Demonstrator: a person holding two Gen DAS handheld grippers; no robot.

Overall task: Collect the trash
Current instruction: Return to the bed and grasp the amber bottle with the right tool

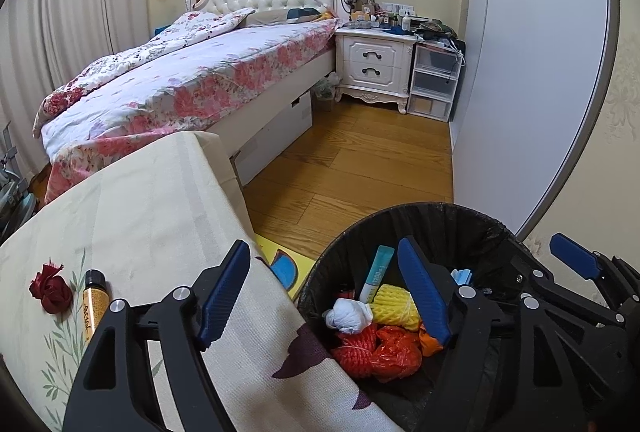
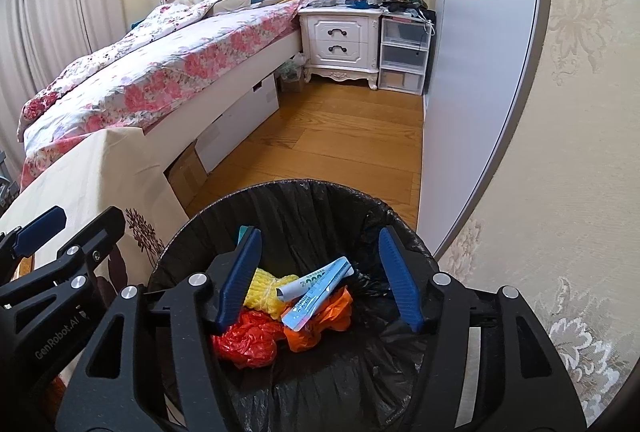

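Black-lined bin (image 2: 296, 216) holds yellow rope (image 2: 264, 290), red bag (image 2: 248, 340) and orange bag (image 2: 316, 328); beside the bin, a cream leaf-printed surface (image 1: 152, 199).

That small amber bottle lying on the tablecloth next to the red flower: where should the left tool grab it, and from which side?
Grip the amber bottle across the middle of its body, coming from above. It lies flat on the tablecloth, its black cap pointing away, so the round sides are free. The red flower sits close on its left; keep that finger clear.
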